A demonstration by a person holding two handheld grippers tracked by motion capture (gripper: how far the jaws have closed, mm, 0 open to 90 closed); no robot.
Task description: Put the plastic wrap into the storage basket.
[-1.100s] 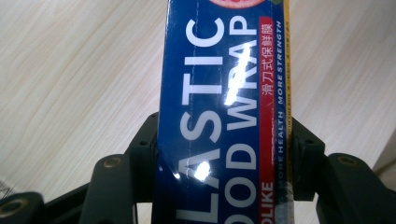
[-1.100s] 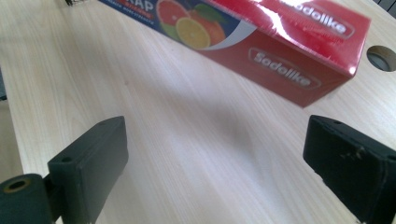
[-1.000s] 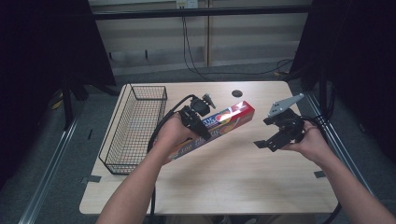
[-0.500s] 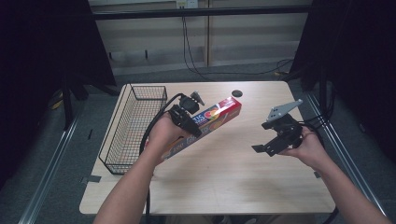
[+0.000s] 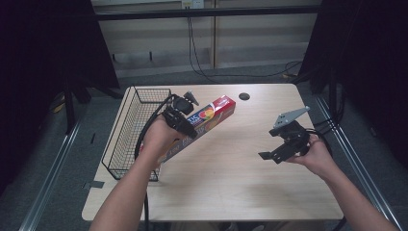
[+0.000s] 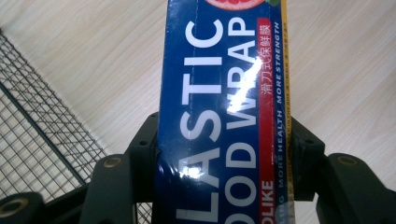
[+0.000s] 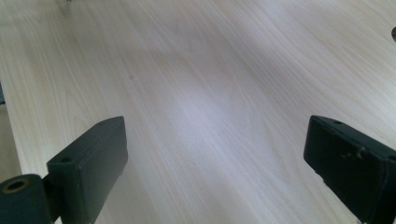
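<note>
Left of centre in the high view, the left gripper (image 5: 185,126) clamps the plastic wrap box (image 5: 204,120) beside the wire basket (image 5: 126,139), seemingly mid-carry and needing lowering inside, while the right gripper (image 5: 276,156) hangs open and empty.

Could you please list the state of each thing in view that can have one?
Plastic wrap box: closed, gripped, tilted above the table.
Left gripper: shut on the box.
Right gripper: jaws open, holding nothing.
Wire basket: upright; contents cannot be told.
</note>
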